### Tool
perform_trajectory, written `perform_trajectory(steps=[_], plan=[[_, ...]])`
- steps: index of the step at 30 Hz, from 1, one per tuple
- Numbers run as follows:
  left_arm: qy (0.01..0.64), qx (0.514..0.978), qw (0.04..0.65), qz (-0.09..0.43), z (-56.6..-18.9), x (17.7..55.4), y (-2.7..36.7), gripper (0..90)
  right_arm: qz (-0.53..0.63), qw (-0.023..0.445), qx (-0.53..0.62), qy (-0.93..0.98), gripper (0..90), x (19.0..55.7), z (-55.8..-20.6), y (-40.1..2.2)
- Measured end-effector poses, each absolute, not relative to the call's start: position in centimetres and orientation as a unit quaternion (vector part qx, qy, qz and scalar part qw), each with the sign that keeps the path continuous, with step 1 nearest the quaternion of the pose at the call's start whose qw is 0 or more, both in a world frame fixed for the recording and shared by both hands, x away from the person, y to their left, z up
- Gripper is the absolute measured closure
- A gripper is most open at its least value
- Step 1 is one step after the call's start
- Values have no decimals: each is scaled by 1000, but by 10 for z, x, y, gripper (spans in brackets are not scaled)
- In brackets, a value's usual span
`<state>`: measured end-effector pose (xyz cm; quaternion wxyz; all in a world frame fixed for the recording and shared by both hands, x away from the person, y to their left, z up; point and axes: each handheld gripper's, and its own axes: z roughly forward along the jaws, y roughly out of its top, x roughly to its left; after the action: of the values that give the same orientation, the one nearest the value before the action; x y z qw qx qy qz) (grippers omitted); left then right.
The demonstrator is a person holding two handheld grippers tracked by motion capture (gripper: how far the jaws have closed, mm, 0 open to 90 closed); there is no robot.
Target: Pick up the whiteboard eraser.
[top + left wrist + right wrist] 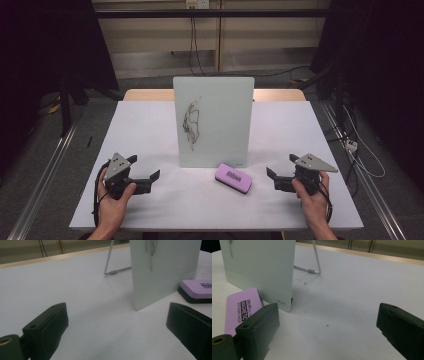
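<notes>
A small pale glass whiteboard [213, 120] stands upright on a wire stand in the middle of the table, with a dark scribble [191, 122] on its left half. A pink magnetic eraser [233, 178] with a black base lies flat just in front of the board's right corner. My left gripper [145, 172] rests low at the front left, jaws wide apart with nothing between them. At the front right my right gripper [280, 166] is held the same way, open and empty, the eraser [240, 308] just beyond its left jaw. The eraser [197, 288] also lies past the left gripper's right jaw.
The white table [150, 125] has a wooden strip along its far edge [145, 94]. The board's wire stand [315, 262] juts out behind it. Cables run over the floor behind and to the right of the table.
</notes>
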<state>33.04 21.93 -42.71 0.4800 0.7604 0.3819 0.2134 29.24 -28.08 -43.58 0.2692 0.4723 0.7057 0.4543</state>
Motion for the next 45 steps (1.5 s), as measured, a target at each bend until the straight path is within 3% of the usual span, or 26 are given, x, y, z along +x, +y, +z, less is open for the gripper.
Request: perform_trajectory(steps=[11,26,45], plan=[[381,763,481,203,-429,333,216,42,441,263,472,717,49,294,-436,-276],[375,770,473,209,-430,332,215,46,431,215,441,757,96,297,-434,-261],[371,773,467,215,-431,335,217,47,413,145,385,812,71,313,-429,-227]])
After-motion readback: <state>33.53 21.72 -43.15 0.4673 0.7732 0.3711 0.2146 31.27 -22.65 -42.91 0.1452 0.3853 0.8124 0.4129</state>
